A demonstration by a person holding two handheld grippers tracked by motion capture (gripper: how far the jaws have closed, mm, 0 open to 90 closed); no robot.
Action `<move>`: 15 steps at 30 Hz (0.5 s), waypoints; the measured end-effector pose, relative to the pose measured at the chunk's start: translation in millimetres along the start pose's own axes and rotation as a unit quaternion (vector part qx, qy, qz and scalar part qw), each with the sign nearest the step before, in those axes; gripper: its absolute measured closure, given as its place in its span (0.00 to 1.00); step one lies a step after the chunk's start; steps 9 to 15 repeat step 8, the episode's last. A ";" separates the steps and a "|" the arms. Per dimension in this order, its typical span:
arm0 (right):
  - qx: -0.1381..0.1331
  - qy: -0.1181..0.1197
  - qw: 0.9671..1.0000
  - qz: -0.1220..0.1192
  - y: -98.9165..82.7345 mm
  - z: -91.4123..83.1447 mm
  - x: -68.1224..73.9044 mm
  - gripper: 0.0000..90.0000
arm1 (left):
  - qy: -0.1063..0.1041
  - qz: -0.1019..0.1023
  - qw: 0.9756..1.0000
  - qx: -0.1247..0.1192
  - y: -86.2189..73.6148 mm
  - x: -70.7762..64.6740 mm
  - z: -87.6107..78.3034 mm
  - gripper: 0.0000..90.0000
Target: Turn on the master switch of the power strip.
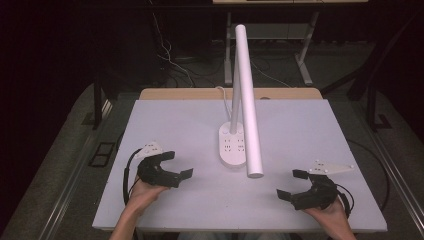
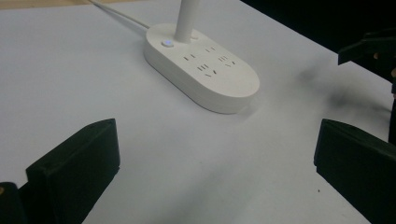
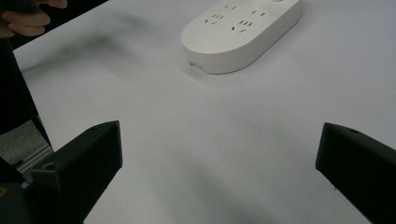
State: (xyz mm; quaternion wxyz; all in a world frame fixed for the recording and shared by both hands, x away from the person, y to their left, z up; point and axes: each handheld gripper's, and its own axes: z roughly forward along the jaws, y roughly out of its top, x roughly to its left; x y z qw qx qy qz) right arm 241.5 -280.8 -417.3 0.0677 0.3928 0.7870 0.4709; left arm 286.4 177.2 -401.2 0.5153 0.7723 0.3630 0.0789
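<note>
Resting low in the frame, near the table's [image 1: 150,120] front edge: left gripper [image 1: 179,165] at lower left, right gripper [image 1: 290,185] at lower right, both with jaws spread wide and grasping nothing. Seen along each gripper's own jaws, only bare white tabletop between them. Farther in, at frame centre, lamp base [image 1: 232,146], a white oval with socket holes on top, flat on the table, well apart from both grippers and roughly between them. Rising from its far end, a stem; slanting over it, long white lamp head [image 1: 247,100], its near tip hanging beside the base toward the right gripper. Cord [image 1: 225,100] trailing off the far edge. Looks like the approach step, nothing yet touched. Next move probably calls for advancing one gripper toward base or head, jaws kept wide enough to straddle it.
</note>
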 end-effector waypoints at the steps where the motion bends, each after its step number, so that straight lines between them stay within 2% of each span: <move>1: 0.001 0.001 1.000 0.000 0.1 0.2 0.2 0.00 | -0.002 0.000 1.000 -0.001 -2.0 -1.7 -0.8 0.00; 8: 0.002 0.002 1.000 -0.001 0.2 1.0 0.7 0.00 | -0.010 0.009 1.000 0.009 -14.4 -13.8 1.8 0.00; 15: 0.002 0.002 1.000 -0.001 0.2 1.0 0.7 0.00 | -0.010 0.009 1.000 0.009 -14.4 -13.8 1.8 0.00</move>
